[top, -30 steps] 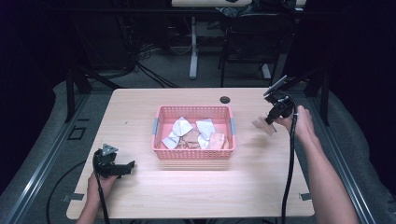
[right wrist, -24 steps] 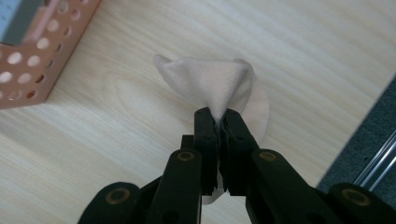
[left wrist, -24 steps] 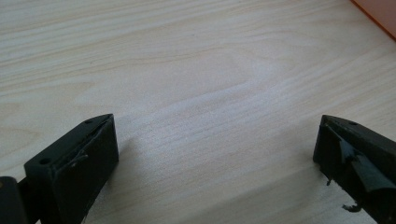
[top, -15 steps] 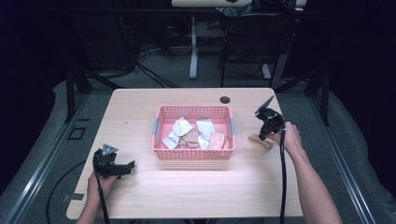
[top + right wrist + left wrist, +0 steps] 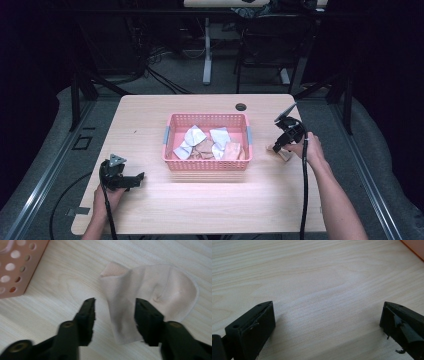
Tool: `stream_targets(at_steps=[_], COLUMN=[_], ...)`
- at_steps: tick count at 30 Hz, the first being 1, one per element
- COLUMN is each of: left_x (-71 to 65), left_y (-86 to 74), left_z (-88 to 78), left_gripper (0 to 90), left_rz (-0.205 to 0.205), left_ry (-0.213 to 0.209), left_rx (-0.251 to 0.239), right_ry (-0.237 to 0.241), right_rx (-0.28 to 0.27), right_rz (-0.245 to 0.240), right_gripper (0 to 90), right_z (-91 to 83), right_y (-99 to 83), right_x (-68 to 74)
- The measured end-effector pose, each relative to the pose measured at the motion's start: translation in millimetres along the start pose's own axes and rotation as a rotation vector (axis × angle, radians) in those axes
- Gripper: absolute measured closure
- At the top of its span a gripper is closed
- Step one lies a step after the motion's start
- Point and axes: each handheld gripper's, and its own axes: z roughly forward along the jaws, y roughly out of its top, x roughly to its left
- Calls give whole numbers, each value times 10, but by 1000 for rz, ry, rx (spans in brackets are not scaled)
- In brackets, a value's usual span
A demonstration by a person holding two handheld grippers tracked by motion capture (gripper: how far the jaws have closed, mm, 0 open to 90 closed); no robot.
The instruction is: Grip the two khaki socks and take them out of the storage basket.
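Note:
A beige sock (image 5: 155,287) lies flat on the wooden table (image 5: 150,125), just right of the pink basket (image 5: 207,166). My right gripper (image 5: 115,302) stands low over it. Its jaws have just been opening, and the sock's near end lies loose between them without being pressed. From above, the right gripper (image 5: 278,146) tilts down at the sock (image 5: 283,154). The basket holds several white and beige socks (image 5: 220,136). My left gripper (image 5: 139,177) rests on the table at the front left, and its jaws (image 5: 328,312) are wide open over bare wood.
A dark round hole (image 5: 241,107) sits in the table behind the basket. The basket's perforated corner (image 5: 15,267) is close to the left of the right gripper. Cables trail from both grippers toward the table's front edge.
The right gripper came down from above the table's right side, closer to the basket, carrying the sock. Its jaws have opened and the sock now lies on the table. The left gripper stayed put.

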Motion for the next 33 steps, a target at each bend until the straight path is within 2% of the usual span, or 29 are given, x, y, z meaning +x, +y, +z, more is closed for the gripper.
stream_targets(at_steps=[1,4,8,12,14,16,17,20,22,29,33], left_x=[0,0,0,0,0,0,0,0,-1,-2,-3], left_y=[0,0,0,0,0,0,0,0,0,0,-1], left_z=[-1,0,0,0,0,0,0,0,-1,1,2], left_gripper=[0,0,0,0,0,0,0,0,0,0,0], left_rz=[-1,0,0,0,0,0,0,0,-1,-3,-4], left_ry=[0,0,0,0,0,0,0,0,0,0,0], left_rx=[1,0,0,0,0,-1,0,0,1,-2,-4], right_ry=[-6,27,32,20,18,24,20,19,31,34,41], right_rx=[4,-32,-66,-97,-120,-124,-109,-113,-136,-128,-146], right_rz=[-6,4,-10,-53,-57,-69,-84,-95,-96,-149,-166], right_gripper=[348,240,165,144,139,128,116,97,85,71,67], right_z=[-33,-142,-329,-542,-620,-681,-719,-782,-795,-863,-877], right_y=[-6,-18,2,58,84,118,140,202,239,407,483], right_x=[2,36,99,212,277,319,337,401,452,653,782])
